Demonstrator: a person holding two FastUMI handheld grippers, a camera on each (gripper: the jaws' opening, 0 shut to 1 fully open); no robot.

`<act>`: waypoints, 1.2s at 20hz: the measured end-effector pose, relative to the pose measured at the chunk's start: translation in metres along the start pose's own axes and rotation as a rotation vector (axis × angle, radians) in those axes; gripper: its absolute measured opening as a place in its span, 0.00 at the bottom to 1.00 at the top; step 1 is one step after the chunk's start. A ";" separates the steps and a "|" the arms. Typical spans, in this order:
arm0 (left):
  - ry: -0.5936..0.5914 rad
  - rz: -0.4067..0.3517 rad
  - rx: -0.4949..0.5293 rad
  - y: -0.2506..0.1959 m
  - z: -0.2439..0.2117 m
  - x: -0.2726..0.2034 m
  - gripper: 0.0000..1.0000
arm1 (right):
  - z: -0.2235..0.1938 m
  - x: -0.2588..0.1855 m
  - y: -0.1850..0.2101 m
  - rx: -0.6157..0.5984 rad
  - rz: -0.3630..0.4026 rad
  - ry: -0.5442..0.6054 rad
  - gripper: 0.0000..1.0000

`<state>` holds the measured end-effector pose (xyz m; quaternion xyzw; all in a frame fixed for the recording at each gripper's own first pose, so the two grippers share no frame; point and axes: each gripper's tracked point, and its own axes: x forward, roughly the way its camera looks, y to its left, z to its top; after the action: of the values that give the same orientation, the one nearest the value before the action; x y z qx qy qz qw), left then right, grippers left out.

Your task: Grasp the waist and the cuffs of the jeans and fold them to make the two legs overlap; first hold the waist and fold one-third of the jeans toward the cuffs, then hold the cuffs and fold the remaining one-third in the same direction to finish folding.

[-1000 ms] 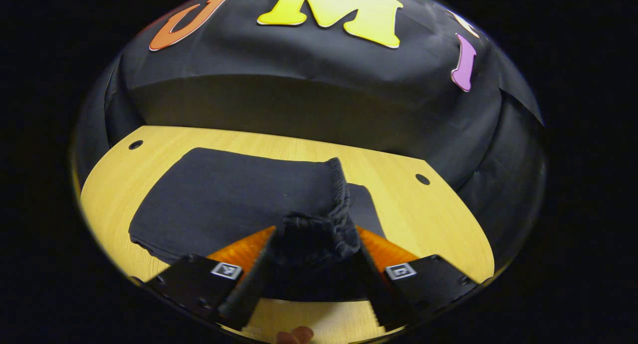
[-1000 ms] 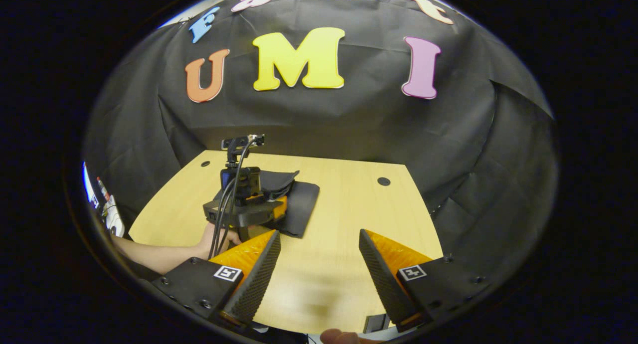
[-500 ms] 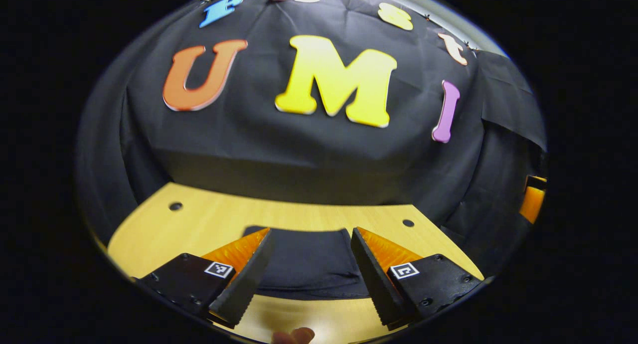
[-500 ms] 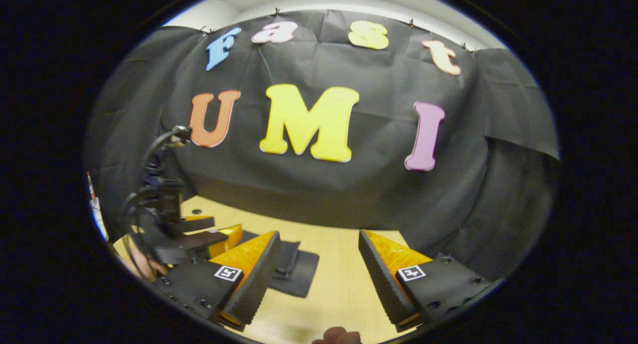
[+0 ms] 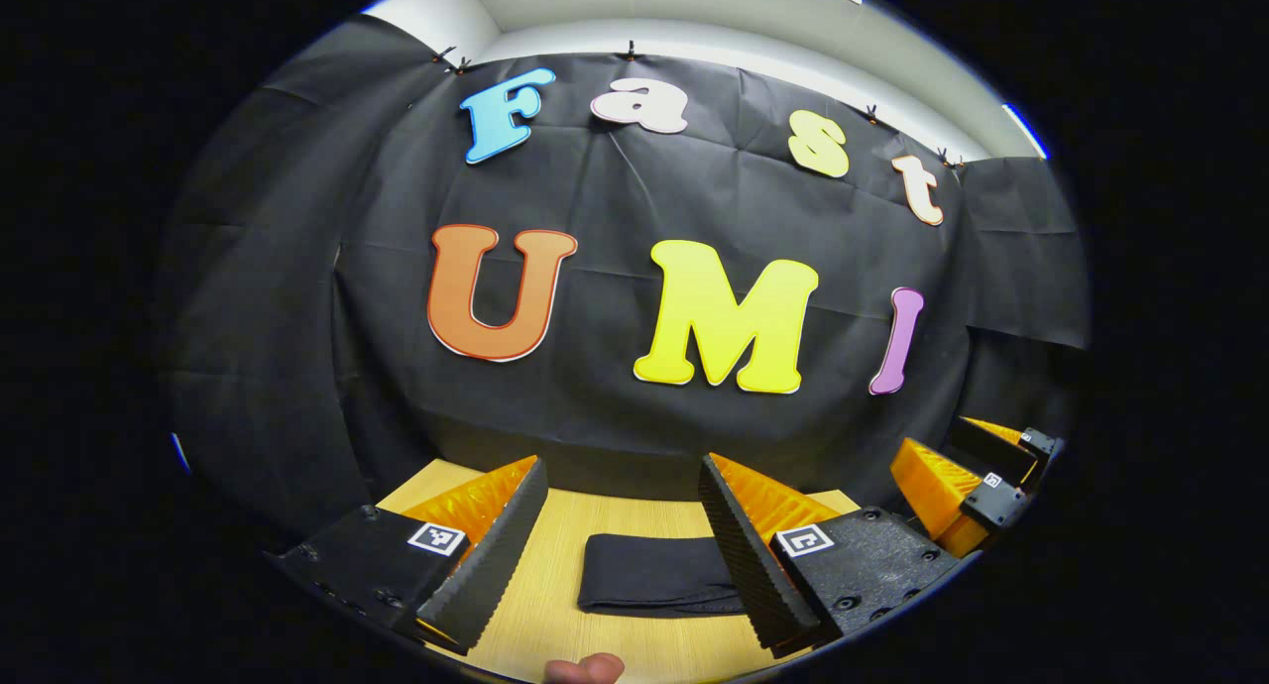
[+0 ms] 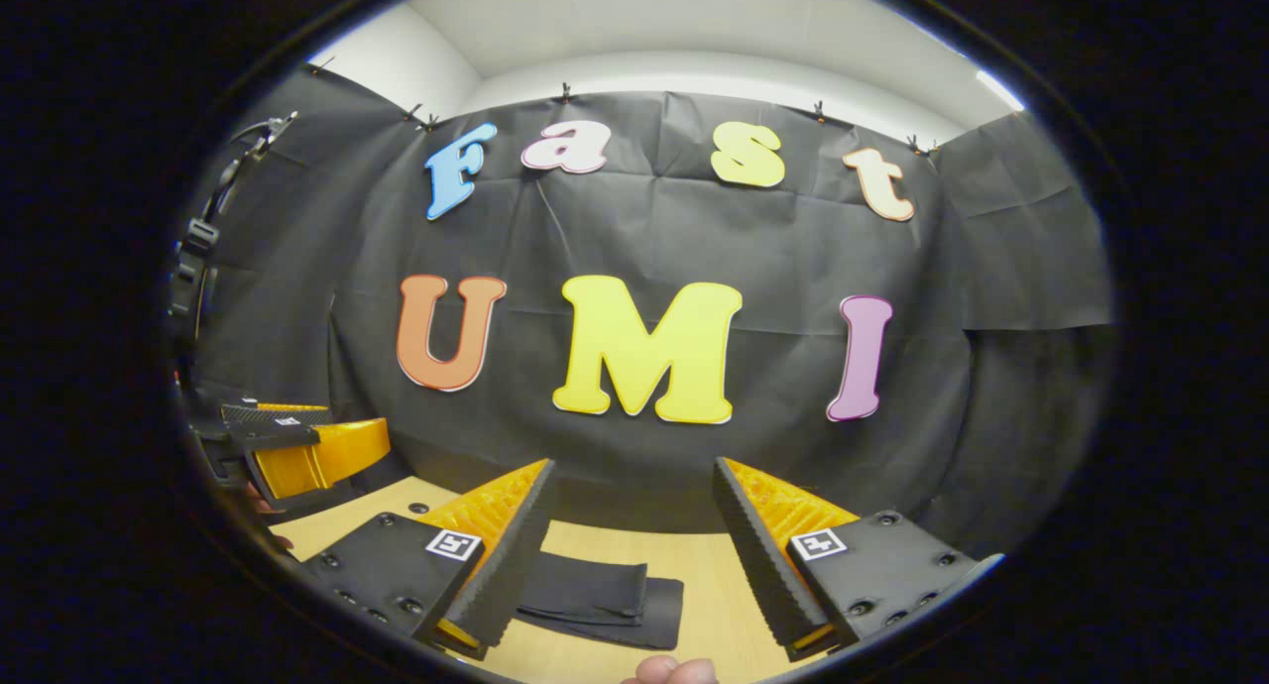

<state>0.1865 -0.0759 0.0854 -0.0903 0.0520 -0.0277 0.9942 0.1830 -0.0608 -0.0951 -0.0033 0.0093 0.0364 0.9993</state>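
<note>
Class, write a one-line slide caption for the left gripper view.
Open left gripper raised above folded dark jeans on the light wooden table.

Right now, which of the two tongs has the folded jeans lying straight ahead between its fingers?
The left tongs: in the left gripper view the folded jeans lie on the table between its open fingers. The right tongs, also open, have them off toward one finger.

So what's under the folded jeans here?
The folded jeans lie flat on the wooden table, its bare top showing around them. Whatever sits beneath the cloth is covered. Both the left gripper and right gripper are open above.
</note>
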 end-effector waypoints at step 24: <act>-0.073 -0.036 0.046 -0.012 0.020 -0.044 0.98 | 0.000 -0.012 -0.007 0.024 -0.102 0.030 0.96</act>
<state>0.1449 -0.0818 0.1116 -0.0693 0.0132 -0.0436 0.9966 0.1718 -0.0691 -0.0951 0.0079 0.0245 -0.0147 0.9996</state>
